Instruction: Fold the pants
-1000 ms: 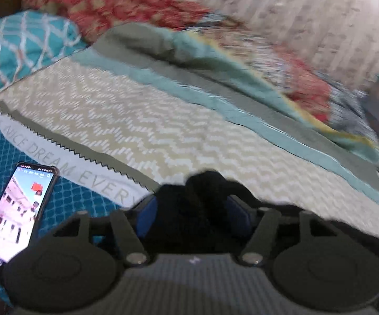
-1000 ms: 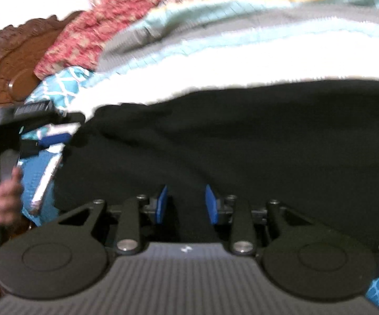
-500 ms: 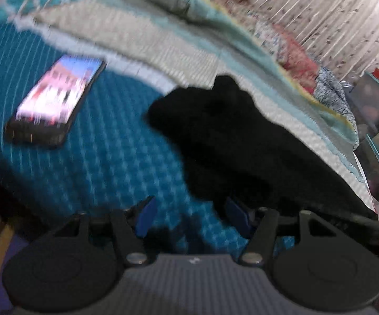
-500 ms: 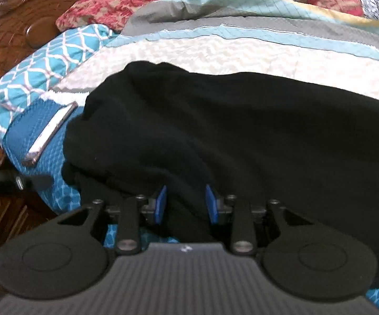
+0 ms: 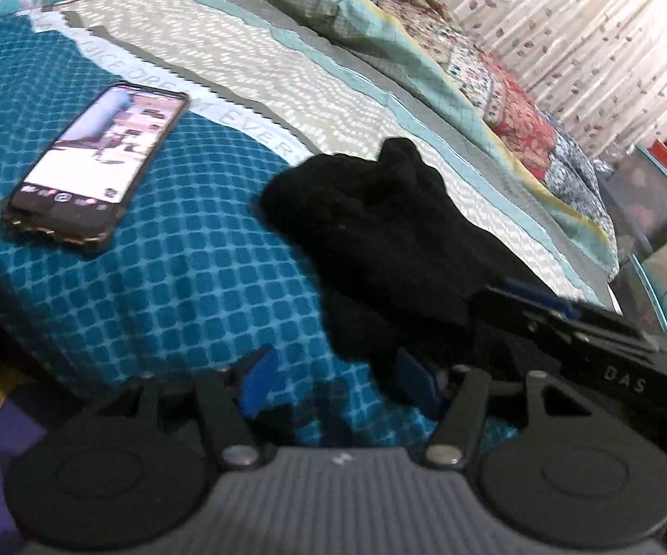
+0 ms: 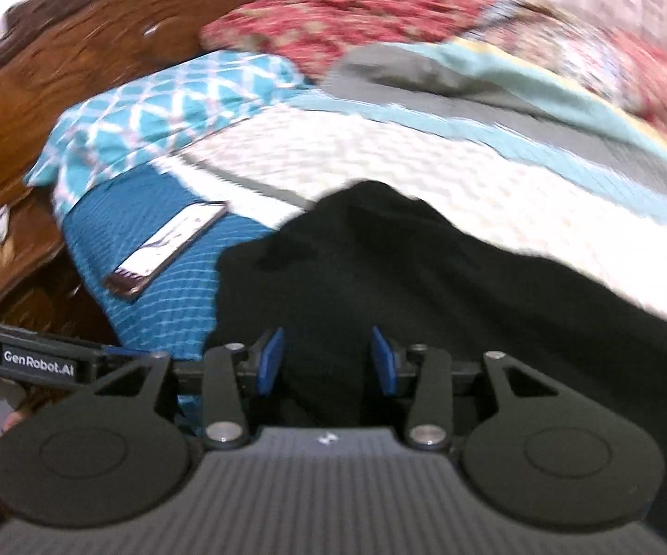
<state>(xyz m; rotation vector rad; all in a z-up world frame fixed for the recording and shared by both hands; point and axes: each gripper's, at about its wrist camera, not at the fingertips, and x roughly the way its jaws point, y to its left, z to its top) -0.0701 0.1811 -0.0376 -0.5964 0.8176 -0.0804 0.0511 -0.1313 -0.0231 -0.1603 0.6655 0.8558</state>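
The black pants (image 5: 379, 231) lie bunched on the bed, stretching from the blue checked sheet (image 5: 171, 277) onto the pale zigzag cover. My left gripper (image 5: 338, 384) hovers open just short of the pants' near edge, with only sheet between its blue pads. In the right wrist view the pants (image 6: 425, 277) fill the middle. My right gripper (image 6: 328, 360) sits over them with its jaws opening. Black cloth lies between the pads, which do not seem to press on it. The right gripper (image 5: 564, 323) also shows low on the pants in the left wrist view.
A phone (image 5: 97, 171) with a lit screen lies on the sheet left of the pants. The carved wooden headboard (image 6: 56, 69) and pillows (image 6: 171, 106) stand at the left. A folded quilt (image 5: 472, 74) lines the far side, with curtains (image 5: 587, 23) and boxes (image 5: 647, 212) beyond.
My left gripper let go of the black cloth and drew back and down, then held still. The right gripper's jaws spread wider over the pants while that hand rolled and rose.
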